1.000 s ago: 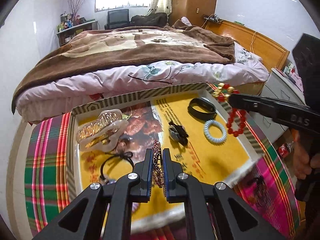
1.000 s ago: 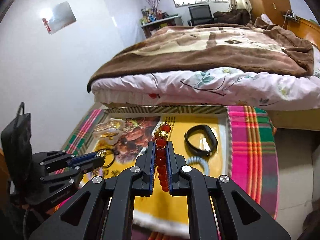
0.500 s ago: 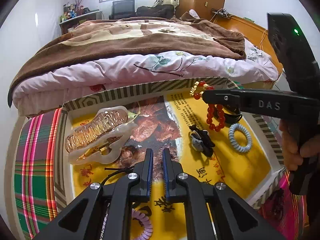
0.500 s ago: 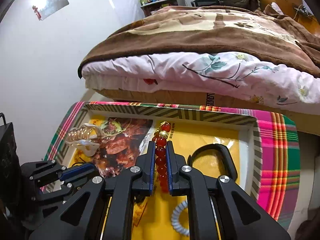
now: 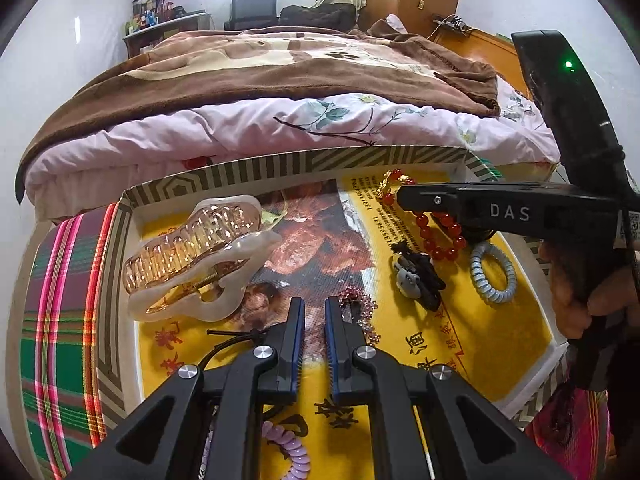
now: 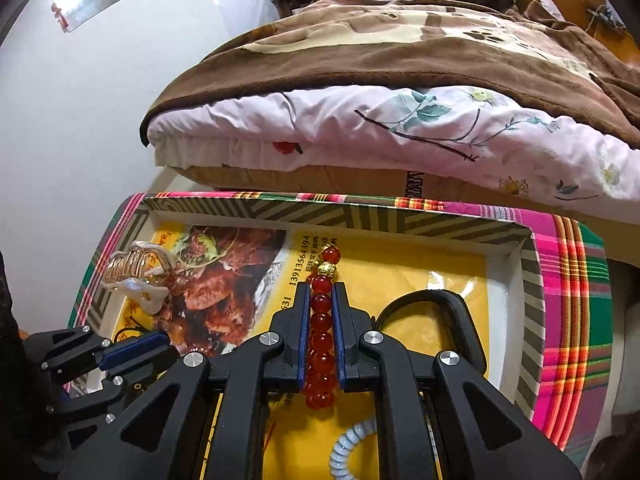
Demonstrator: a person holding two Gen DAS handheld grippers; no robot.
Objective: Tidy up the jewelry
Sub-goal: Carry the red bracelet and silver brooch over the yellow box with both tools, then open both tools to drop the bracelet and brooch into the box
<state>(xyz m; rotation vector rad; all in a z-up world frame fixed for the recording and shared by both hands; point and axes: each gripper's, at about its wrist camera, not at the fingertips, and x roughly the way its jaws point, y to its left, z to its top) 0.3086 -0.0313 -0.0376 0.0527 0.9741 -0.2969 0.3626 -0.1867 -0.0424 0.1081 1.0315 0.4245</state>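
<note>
A shallow striped-rim tray (image 5: 256, 168) lined with a yellow leaflet holds the jewelry. My right gripper (image 6: 320, 292) is shut on a red bead bracelet (image 6: 321, 328) with a gold bead, held over the tray's far right part; the bracelet also shows in the left wrist view (image 5: 434, 236). My left gripper (image 5: 312, 308) is slightly open and empty, low over the tray. A small beaded piece (image 5: 360, 308) lies just right of its fingertips. A big clear claw hair clip (image 5: 196, 260) lies at the left.
In the tray lie a black hair clip (image 5: 416, 276), a pale blue coil hair tie (image 5: 494, 272), a black band (image 6: 440, 312), a black elastic (image 5: 232, 340) and a purple coil tie (image 5: 292, 452). A plaid cloth (image 5: 60, 320) covers the table. A bed (image 5: 280, 92) stands behind.
My left gripper let go of the small beaded piece, which now lies in the tray. My right gripper carried the red bracelet lower and further over the tray.
</note>
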